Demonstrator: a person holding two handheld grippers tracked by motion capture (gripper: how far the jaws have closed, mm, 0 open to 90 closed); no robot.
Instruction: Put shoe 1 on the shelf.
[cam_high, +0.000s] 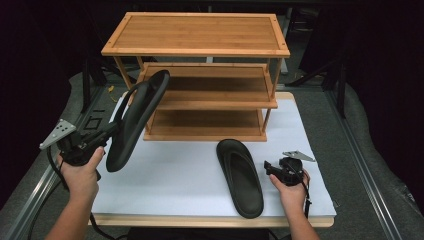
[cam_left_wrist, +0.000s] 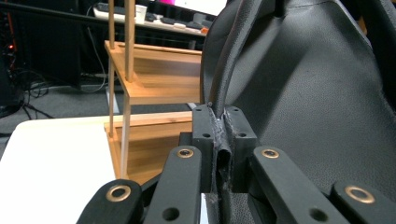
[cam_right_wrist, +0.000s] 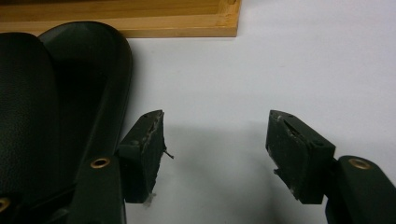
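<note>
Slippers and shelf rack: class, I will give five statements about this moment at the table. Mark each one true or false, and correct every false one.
1. The left gripper is shut on a black slipper. True.
2. The right gripper grips the second slipper. False: its jaws stand open over the white table cover, beside that slipper.
3. The second slipper lies flat on the table cover. True.
4. A slipper already rests on the top shelf of the bamboo rack. False: the shelves in the high view are bare.
5. The held slipper is lifted off the table, in front of the rack's left side. True.
</note>
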